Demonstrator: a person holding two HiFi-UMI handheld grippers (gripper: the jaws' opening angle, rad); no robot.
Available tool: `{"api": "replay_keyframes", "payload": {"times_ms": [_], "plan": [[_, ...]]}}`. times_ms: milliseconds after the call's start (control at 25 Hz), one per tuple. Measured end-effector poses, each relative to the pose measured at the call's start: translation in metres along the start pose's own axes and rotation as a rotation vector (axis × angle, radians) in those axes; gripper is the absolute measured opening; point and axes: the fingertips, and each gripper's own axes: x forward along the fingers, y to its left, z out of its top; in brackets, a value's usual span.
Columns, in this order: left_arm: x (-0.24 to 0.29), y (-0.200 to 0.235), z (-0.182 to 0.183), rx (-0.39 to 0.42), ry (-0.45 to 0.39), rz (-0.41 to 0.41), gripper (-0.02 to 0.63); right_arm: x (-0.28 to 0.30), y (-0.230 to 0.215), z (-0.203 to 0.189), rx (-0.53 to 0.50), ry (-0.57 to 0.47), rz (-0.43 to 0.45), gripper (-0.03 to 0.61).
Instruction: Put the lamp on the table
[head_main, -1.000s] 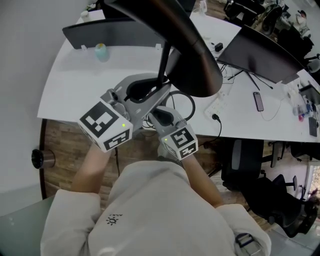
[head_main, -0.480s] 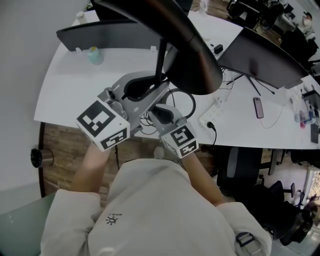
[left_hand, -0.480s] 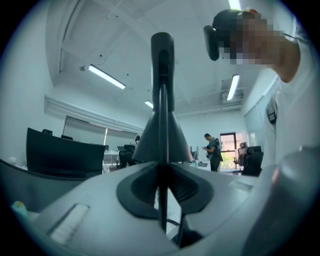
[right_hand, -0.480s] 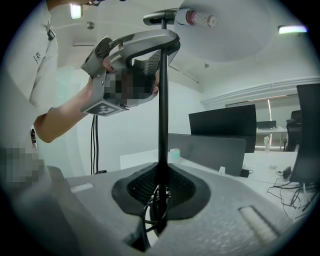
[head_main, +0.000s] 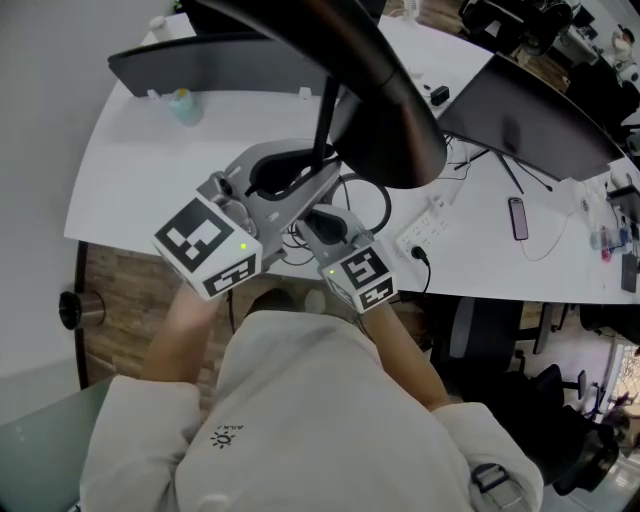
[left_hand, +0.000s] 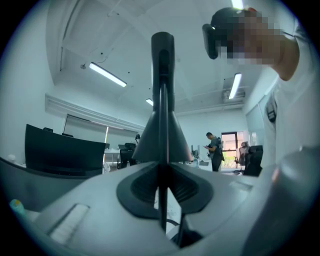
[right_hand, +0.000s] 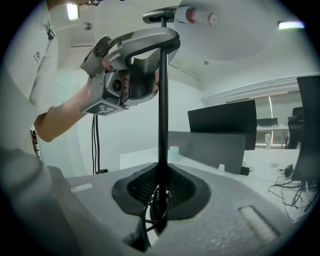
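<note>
Head view: the lamp (head_main: 380, 110) hangs in the air above the near edge of the white table (head_main: 150, 170), not yet set down. Both grippers clamp its thin pole, the left gripper (head_main: 300, 168) farther in over the table than the right gripper (head_main: 318, 218), likely to steady a top-heavy load

Left gripper view: the jaws are closed on the pole, above the table

Right gripper view: the jaws pinch the pole together with a loop of its cable (right_hand: 152, 210), probably so the cord doesn't drag across the table
</note>
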Motion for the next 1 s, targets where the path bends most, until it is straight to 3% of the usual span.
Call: {"api": "replay_keyframes", "payload": {"times_ms": [400,1000], "plan": [[-0.006,0.019,-0.003,-0.002,0.004,-0.044,0.038,0.022,-0.004,0.002,0.011,0.016,-0.033,0.046],[0.032,0.061,-0.005,0.002,0.031,-0.225,0.038,0.054,-0.061,0.011,0.054,-0.013,-0.219,0.046]]}}
